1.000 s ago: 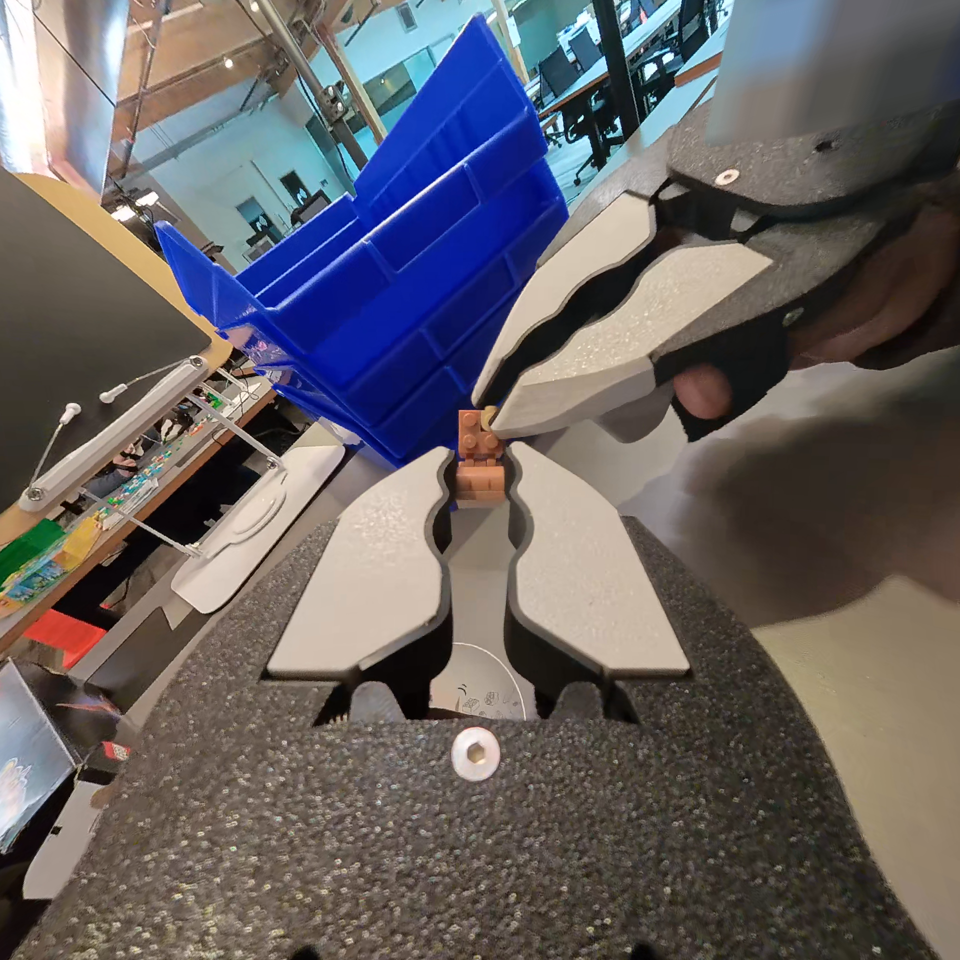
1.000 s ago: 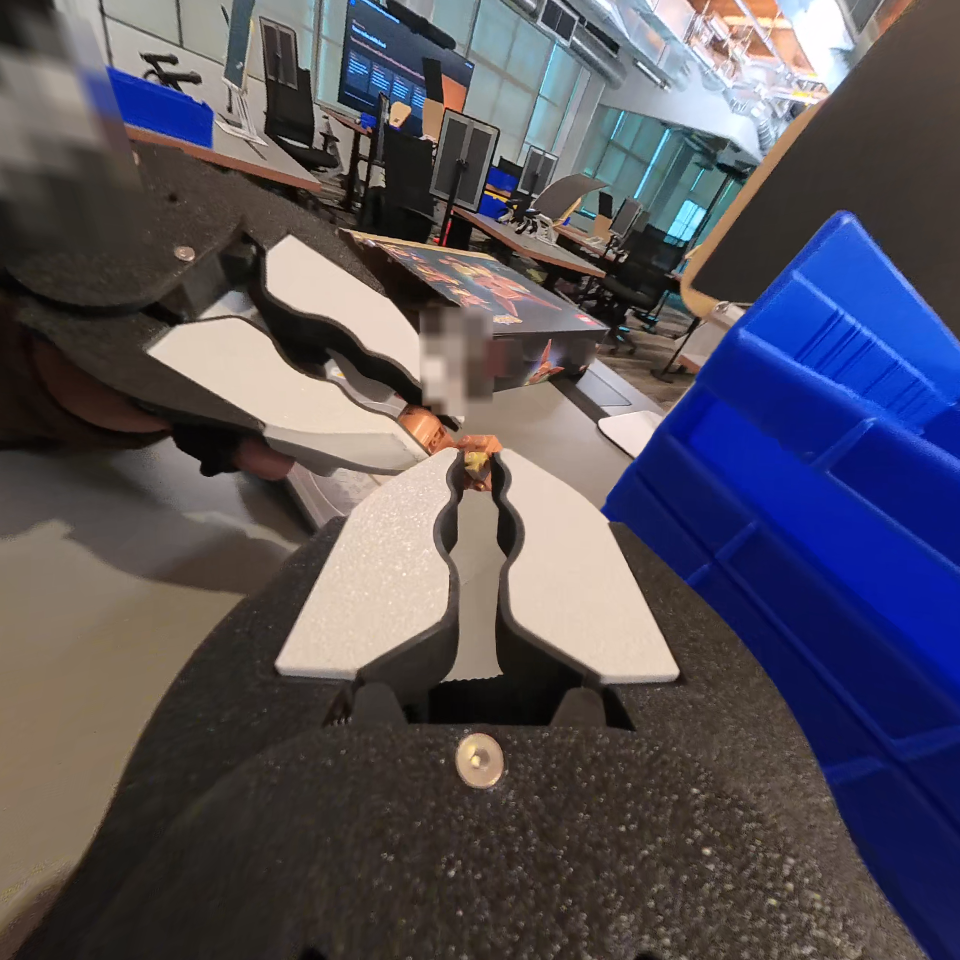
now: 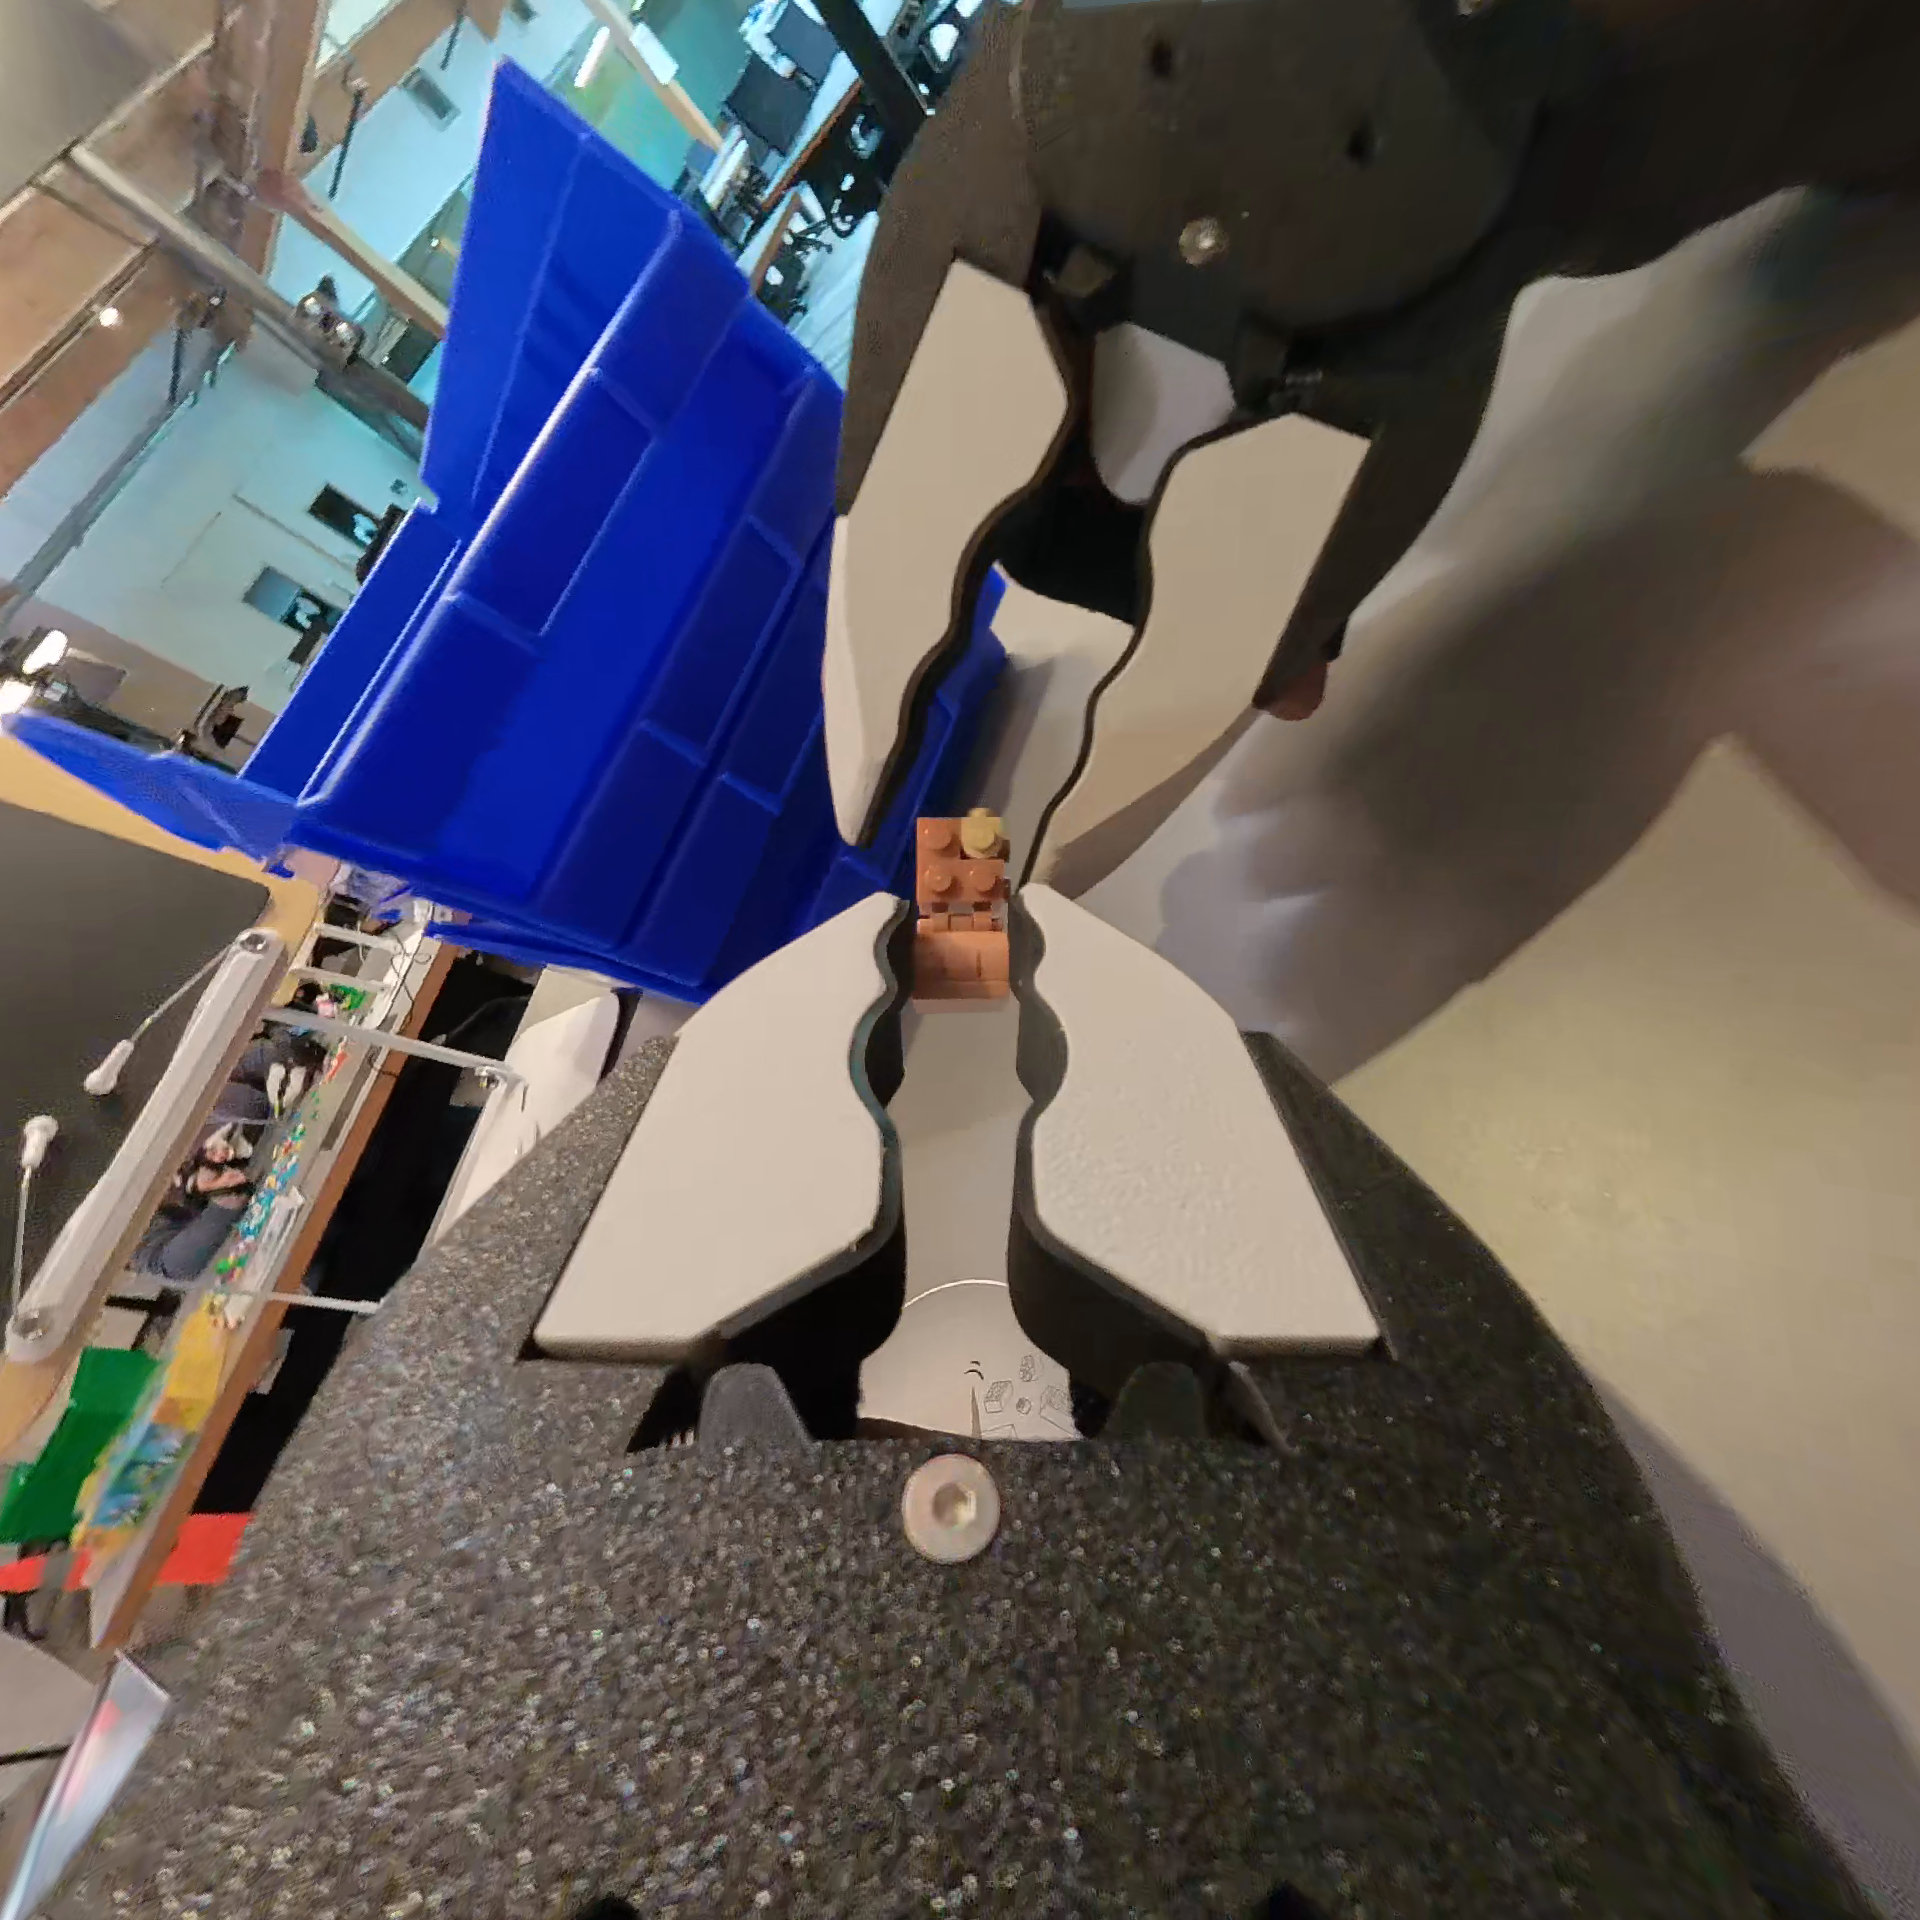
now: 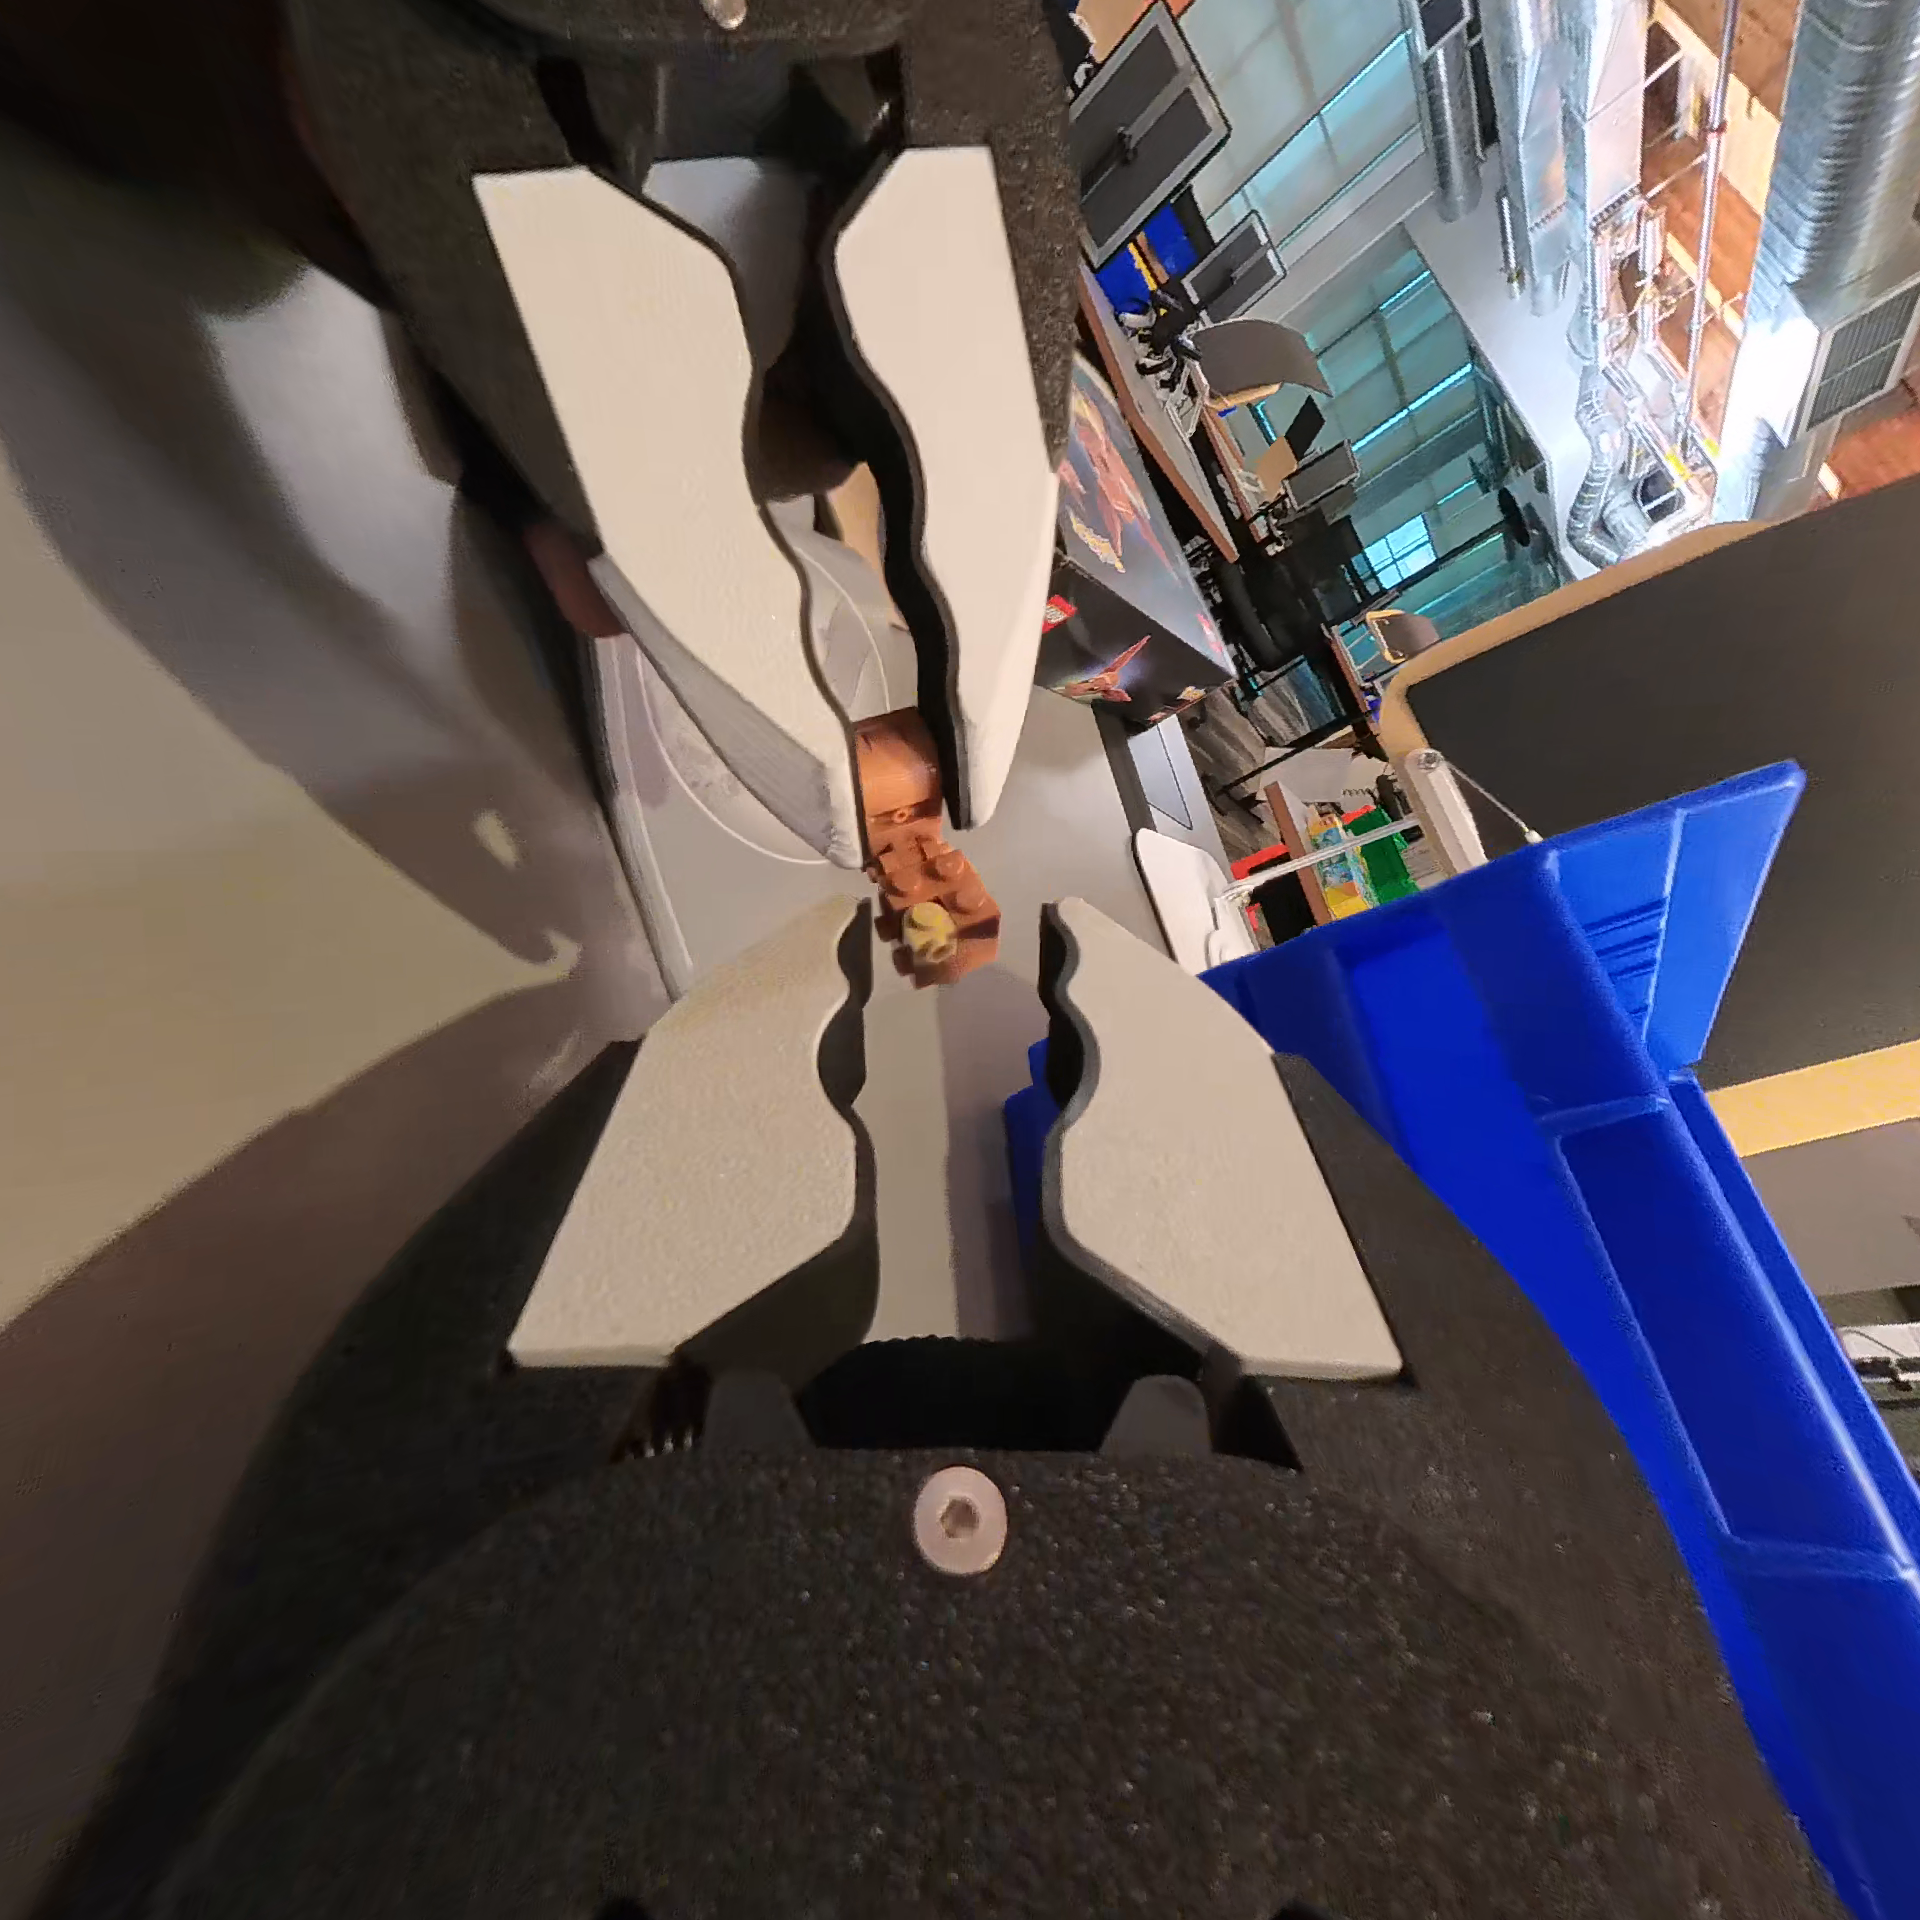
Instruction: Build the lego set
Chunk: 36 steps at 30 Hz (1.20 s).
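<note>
Item: brown brick assembly [image 3: 961, 935] pinched in my left gripper [image 3: 958, 940]; right gripper [image 4: 951, 925] parted, empty; I'd seat the tan stud [image 3: 982, 831] squarely.

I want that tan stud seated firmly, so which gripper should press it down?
Right. The right gripper is open with the tan stud at its fingertips, while the left gripper is clamped on the brown assembly.

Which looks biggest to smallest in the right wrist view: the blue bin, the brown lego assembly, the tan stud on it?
1. blue bin, largest, though it sits nearest the camera
2. brown lego assembly
3. tan stud, smallest
</note>
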Motion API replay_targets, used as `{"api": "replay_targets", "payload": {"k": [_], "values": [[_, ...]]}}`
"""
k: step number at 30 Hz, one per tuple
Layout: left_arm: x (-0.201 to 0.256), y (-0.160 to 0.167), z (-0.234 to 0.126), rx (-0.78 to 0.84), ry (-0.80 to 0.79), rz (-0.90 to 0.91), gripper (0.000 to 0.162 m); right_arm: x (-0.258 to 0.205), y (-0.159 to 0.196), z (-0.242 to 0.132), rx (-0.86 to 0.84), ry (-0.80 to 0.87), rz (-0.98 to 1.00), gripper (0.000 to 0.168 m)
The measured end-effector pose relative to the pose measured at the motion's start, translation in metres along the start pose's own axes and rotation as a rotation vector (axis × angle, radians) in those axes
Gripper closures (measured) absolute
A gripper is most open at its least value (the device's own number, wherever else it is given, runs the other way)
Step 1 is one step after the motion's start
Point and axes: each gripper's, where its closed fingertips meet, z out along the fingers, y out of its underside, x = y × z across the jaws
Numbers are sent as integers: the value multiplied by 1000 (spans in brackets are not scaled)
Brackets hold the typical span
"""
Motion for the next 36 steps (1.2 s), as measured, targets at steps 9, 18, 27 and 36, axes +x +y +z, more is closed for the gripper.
{"api": "replay_targets", "payload": {"k": [9,18,27,36], "values": [[-10,-6,-3,93,-26,-112,141,6,-6,-2,59,-11,139,146],[-13,-10,-8,208,50,-257,133,7,-16,-5,159,-63,294,146],[0,-10,-9,198,133,-220,144,-3,-17,-7,168,-124,271,146],[5,-5,-10,163,166,-161,144,-5,-22,-13,197,-162,267,147]]}}
